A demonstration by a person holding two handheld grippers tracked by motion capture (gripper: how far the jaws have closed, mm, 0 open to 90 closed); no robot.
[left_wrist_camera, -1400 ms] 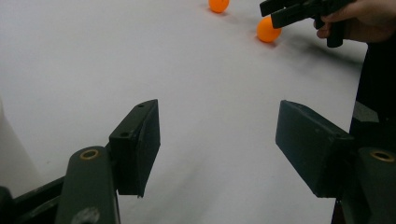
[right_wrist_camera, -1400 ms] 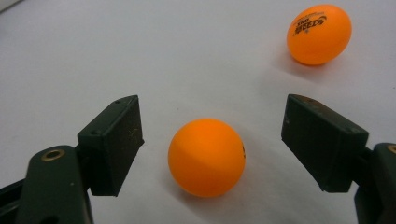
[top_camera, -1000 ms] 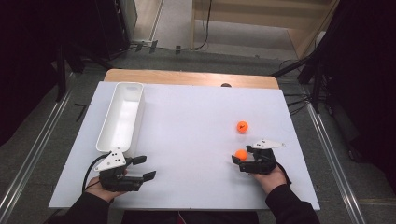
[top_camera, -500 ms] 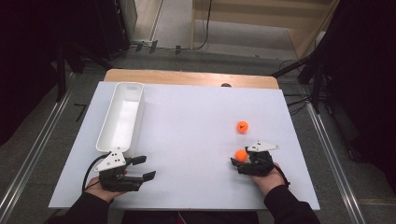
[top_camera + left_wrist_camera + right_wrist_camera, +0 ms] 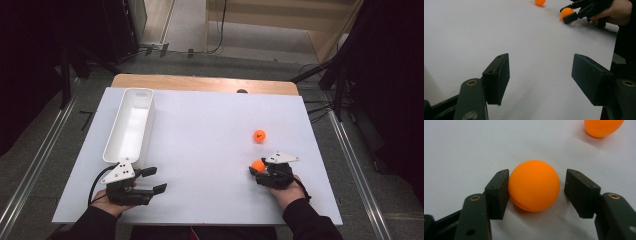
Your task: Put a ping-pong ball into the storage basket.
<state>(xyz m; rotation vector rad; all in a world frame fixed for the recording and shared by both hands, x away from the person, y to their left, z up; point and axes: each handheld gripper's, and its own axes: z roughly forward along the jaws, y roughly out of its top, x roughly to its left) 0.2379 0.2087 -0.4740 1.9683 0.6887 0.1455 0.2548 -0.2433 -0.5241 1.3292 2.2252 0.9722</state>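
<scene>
The small round orange plastic ball (image 5: 534,185) sits on the white table top (image 5: 210,145), near-right side, between my right gripper (image 5: 535,186) jaws. Left jaw touches it, right jaw has a small gap, so not gripped yet. If I squeeze off-centre, I think the ball could pop out & roll away, maybe into the 2nd orange ball (image 5: 259,135) just beyond. The right gripper view shows that gap; the high view doesn't. The high view shows the long white plastic tray (image 5: 131,125) far-left. My left gripper (image 5: 150,180) rests wide open, holding nothing.
</scene>
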